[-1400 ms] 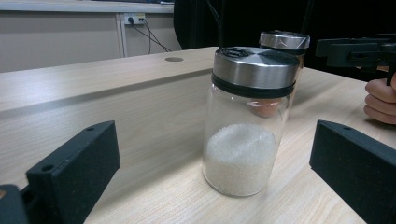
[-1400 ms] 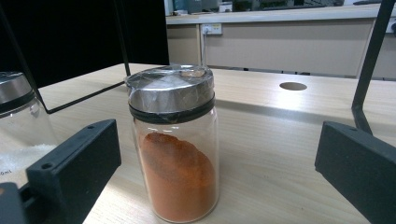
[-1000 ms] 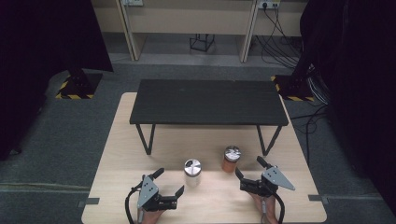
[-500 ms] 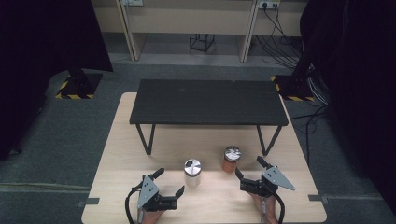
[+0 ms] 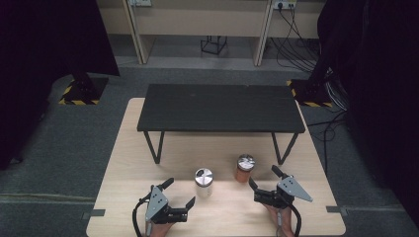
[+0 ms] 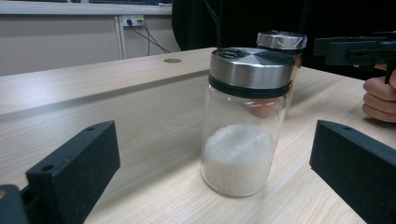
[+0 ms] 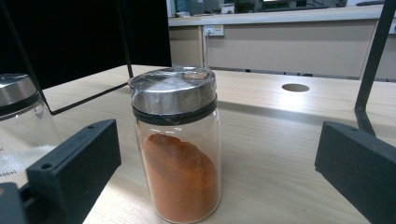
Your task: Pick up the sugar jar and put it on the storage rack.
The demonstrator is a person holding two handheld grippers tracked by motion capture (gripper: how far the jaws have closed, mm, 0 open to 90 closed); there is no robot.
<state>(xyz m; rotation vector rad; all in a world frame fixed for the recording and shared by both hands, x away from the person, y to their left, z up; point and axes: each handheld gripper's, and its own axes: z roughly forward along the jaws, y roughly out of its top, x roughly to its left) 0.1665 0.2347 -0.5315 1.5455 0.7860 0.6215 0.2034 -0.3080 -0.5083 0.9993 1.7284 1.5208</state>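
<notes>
1. Left gripper [image 5: 179,193]: jaws wide apart, holding nothing; white-grain jar [image 5: 203,182] stands upright between them, near the table's [image 5: 118,163] front edge.
2. Right gripper [image 5: 263,179]: jaws wide apart, empty; orange-powder jar [image 5: 244,168] upright just ahead.

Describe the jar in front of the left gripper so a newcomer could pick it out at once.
On the pale wooden table, look at the near strip in front of the low black stand. Two small glass jars with metal lids stand there, apart; the white-grain jar is the one in front of the left gripper. Its neighbour, the orange-powder jar, holds orange powder, while this one holds white grains.
</notes>
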